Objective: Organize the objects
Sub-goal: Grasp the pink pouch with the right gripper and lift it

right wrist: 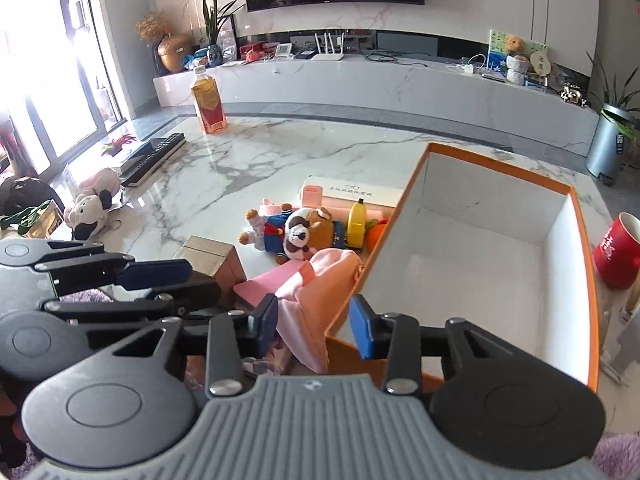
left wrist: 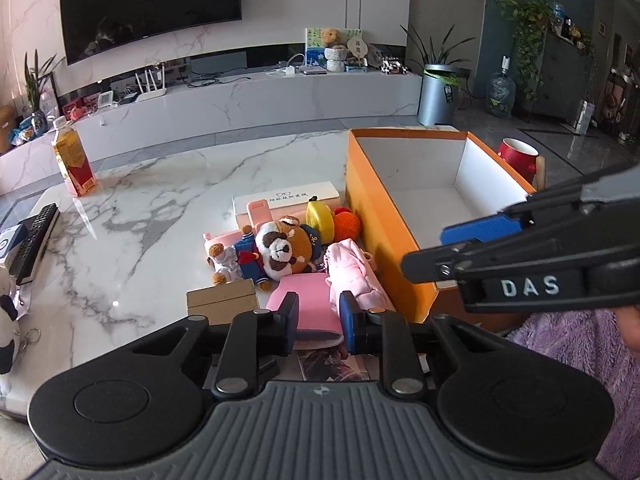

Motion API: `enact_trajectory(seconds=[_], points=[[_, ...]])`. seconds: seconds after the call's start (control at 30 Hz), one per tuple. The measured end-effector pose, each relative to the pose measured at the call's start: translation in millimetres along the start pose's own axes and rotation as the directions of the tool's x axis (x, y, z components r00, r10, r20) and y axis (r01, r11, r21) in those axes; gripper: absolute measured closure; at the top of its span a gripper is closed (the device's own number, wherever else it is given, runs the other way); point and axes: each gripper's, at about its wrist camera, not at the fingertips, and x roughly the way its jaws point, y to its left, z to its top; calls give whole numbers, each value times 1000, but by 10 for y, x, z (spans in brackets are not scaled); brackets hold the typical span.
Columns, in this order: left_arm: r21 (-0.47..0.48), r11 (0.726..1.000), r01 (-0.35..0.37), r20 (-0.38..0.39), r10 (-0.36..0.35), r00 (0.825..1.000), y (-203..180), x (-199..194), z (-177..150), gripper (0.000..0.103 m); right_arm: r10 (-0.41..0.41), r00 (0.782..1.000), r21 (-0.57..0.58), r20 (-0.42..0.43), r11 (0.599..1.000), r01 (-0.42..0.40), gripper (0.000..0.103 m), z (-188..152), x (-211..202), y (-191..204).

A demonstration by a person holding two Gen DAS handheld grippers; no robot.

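Both my tools hang released over the table, left tool (left wrist: 319,316) and right tool (right wrist: 314,322) holding nothing, the toy pile (left wrist: 280,248) heaped just beside the empty orange box (left wrist: 384,216), so first pick, I reckon: pink cloth (right wrist: 316,292).

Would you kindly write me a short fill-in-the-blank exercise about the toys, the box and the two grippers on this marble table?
1. The orange box holds ____ toys so far.
2. The plush dog lies ____ the box.
3. The left gripper has its jaws ____, holding nothing.
4. The mug beside the box is ____ in colour.

Missing words: no; outside; open; red
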Motion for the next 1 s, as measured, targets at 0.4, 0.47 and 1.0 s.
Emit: enact_trajectory(seconds=[0.4,0.47,1.0], points=[[66,992,106,-69,-101,992,211,404,55,87,-55,951,-24,-304,998,51,64,484,1048,177],[67,991,113,-87,-107,990,255,470,69,87,-86,940,-41,-331,996,77,64,492,1154,189],[138,983,122,-126,-105,986,267,560,31,68,-105,919,-48,-379,994,93,75,547,1278,90]])
